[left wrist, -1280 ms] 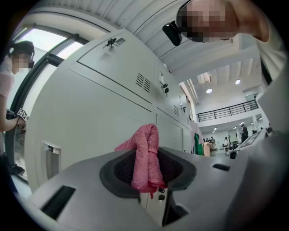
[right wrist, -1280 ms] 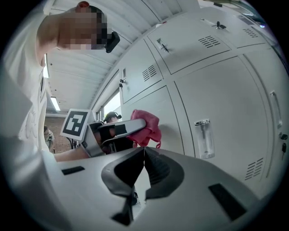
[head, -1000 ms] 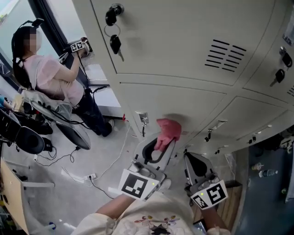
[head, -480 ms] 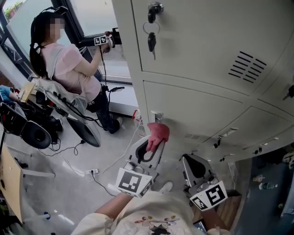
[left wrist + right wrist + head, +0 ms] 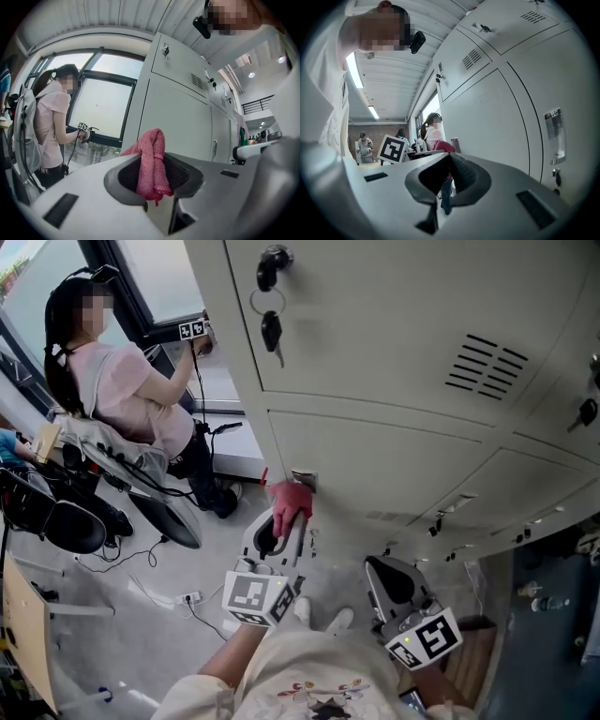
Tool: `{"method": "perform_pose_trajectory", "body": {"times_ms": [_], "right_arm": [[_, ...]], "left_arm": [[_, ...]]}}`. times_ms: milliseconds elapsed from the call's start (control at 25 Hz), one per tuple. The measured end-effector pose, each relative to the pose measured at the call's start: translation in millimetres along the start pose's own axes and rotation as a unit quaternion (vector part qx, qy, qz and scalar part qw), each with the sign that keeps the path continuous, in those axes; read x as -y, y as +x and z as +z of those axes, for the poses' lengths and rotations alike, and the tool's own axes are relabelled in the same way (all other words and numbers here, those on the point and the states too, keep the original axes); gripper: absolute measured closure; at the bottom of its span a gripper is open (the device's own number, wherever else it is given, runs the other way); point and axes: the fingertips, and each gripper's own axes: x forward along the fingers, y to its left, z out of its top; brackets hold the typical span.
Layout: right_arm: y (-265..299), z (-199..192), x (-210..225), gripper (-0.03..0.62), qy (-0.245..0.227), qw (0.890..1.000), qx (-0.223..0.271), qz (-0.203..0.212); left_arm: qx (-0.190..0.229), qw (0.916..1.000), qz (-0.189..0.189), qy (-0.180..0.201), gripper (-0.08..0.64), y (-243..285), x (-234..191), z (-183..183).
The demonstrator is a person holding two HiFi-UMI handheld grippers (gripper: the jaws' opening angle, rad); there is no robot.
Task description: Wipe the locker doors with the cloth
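Daylight comes through a window (image 5: pixel 155 277); below it, pale floor (image 5: pixel 122 643) with cables (image 5: pixel 127 563) and a chair (image 5: pixel 167 519).

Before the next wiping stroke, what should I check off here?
1. Cloth clamped in left gripper: ok.
2. Cloth pressed on lower door: cannot tell; it sits at the door's left edge.
3. Right gripper shut, empty, off the doors: ok.
4. Keys hang well above the cloth: ok.
5. Person at the window stands clear of the lockers: ok.
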Motion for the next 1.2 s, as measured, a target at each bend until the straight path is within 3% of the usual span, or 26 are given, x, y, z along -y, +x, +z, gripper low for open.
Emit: {"method": "perform_pose_trajectory", "body": {"times_ms": [1200], "right_arm": [[-32.4,9.5,23.7,0.586,-0.008,0.998,0.008,-0.066]], "left_arm": [[0.004,0.9992,-0.032,0.025,0.449,37.5,29.9,0.0]]}}
